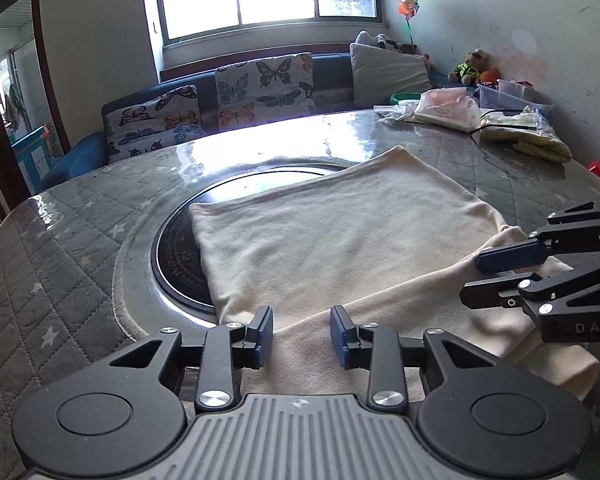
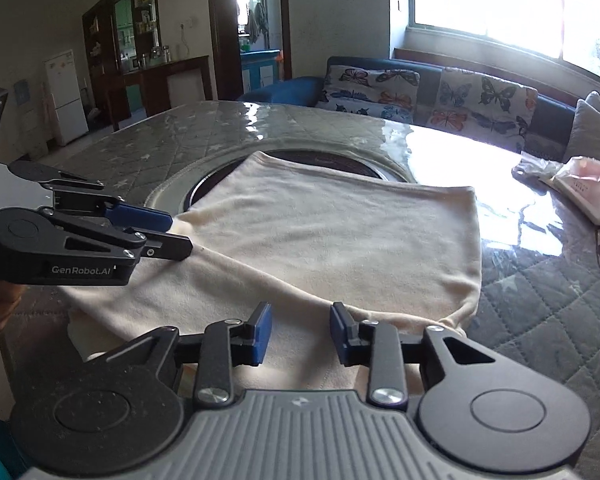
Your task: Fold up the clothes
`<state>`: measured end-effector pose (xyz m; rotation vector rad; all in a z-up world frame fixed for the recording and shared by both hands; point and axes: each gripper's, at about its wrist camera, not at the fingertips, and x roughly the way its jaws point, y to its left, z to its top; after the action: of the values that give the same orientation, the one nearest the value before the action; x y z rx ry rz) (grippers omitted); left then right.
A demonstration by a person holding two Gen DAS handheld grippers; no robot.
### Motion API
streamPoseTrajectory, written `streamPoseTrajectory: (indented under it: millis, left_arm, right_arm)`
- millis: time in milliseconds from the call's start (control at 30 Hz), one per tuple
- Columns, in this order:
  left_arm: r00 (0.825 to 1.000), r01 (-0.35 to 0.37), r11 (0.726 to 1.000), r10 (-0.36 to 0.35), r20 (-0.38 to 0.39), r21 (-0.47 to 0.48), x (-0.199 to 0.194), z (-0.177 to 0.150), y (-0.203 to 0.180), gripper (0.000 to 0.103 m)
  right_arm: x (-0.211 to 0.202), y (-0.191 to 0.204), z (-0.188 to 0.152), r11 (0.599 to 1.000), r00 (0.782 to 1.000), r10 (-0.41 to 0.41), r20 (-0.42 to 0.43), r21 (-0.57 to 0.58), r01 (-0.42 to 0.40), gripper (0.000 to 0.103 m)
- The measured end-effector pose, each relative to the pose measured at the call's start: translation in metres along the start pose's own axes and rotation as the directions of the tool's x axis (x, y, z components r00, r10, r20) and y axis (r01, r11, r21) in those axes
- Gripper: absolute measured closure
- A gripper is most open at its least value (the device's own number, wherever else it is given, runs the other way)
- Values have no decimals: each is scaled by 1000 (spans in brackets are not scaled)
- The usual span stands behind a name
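A cream garment (image 1: 340, 232) (image 2: 332, 232) lies folded flat on the table, with its far part over a round dark inset (image 1: 176, 256) (image 2: 204, 192). A folded-over layer runs along its near edge. My left gripper (image 1: 301, 334) (image 2: 180, 236) stands open just above that near edge at the garment's left side, and nothing is pinched between its blue pads. My right gripper (image 2: 300, 334) (image 1: 474, 278) is open too, low over the near right corner of the garment, its pads apart over the fabric. A hand (image 2: 0, 300) holds the left gripper.
The table (image 1: 60, 264) has a grey quilted star cover under clear plastic. At its far right lie plastic bags (image 1: 444, 108), a black cable (image 1: 496, 114) and a yellow patterned cloth (image 1: 540, 140). A sofa with butterfly cushions (image 1: 260, 88) stands behind, under the window.
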<state>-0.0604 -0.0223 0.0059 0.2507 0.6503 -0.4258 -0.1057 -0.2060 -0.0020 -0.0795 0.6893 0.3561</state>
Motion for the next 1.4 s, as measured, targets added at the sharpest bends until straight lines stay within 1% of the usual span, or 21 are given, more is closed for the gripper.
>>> streamPoseTrajectory:
  millis: [67,133,167,200,233,367,433,533,600,767,833,867,933,1033,1133,1200,1300,1367,1400]
  left_arm:
    - [1000,-6,1000,5,12,11,-6,0,-3,66]
    - [999,-14,1000,13,30,26,-13,-2,-7,66]
    - [999,-15,999,14,38,33,-17,-3,-10,66]
    - [999,-13,999,12,43,37,-20,-4,-11,65]
    - [999,-11,999,9,44,39,-22,-6,-13,65]
    - [999,-6,999,5,34,42,-26,-12,-16,63]
    - [1000,-10,999,9,21,43,-24,-16,-17,63]
    - [1000,-13,999,12,14,40,-25,-19,-17,63]
    - [1000,-9,999,8,21,41,-27,-20,-18,58]
    - [1000,-10,999,10,-6,51,-21,-26,-20,57]
    - [1000,-9,999,10,-12,49,-21,-28,-19,56]
    - [1000,-9,999,10,-11,50,-21,-28,-19,56]
    - [1000,-6,999,6,-7,50,-23,-27,-20,55]
    - [1000,-4,998,5,-15,55,-21,-29,-20,52]
    - [1000,1,999,0,-16,45,-20,-31,-18,50]
    - [1000,0,999,1,-15,49,-19,-31,-18,49]
    - [1000,-1,999,2,-14,50,-19,-31,-17,47]
    - [1000,1,999,0,-15,42,-19,-31,-16,46]
    - [1000,-1,999,1,-16,40,-19,-31,-16,44]
  right_arm:
    - [-8,4,0,1000,1000,8,14,-15,-7,65]
    - [-16,8,-1,999,1000,16,23,-37,-15,65]
    - [-19,10,-3,999,999,19,25,-48,-18,63]
    - [-22,12,-5,998,999,22,28,-59,-20,57]
    - [-25,15,-7,997,999,25,30,-70,-23,55]
    - [-27,19,-17,994,1000,27,14,-102,-25,54]
    - [-24,18,-23,996,1000,25,-7,-90,-25,53]
    - [-29,17,-24,997,1000,24,8,-73,-23,51]
    - [-33,18,-23,997,999,26,27,-66,-24,50]
    - [-26,15,-29,998,999,31,6,-49,-31,45]
    - [-28,14,-29,999,999,31,10,-41,-30,41]
    - [-28,13,-29,999,1000,28,11,-41,-28,38]
    - [-27,13,-30,999,1000,28,7,-43,-28,35]
    - [-26,13,-32,999,1000,21,2,-43,-20,25]
    - [-25,13,-33,999,1000,20,-2,-34,-20,22]
    - [-24,13,-33,999,1000,20,-5,-32,-20,16]
    - [-22,13,-34,999,1000,20,-13,-27,-21,14]
    - [-21,12,-35,1000,1000,20,-16,-22,-21,8]
    - [-20,12,-35,1000,1000,20,-18,-19,-21,6]
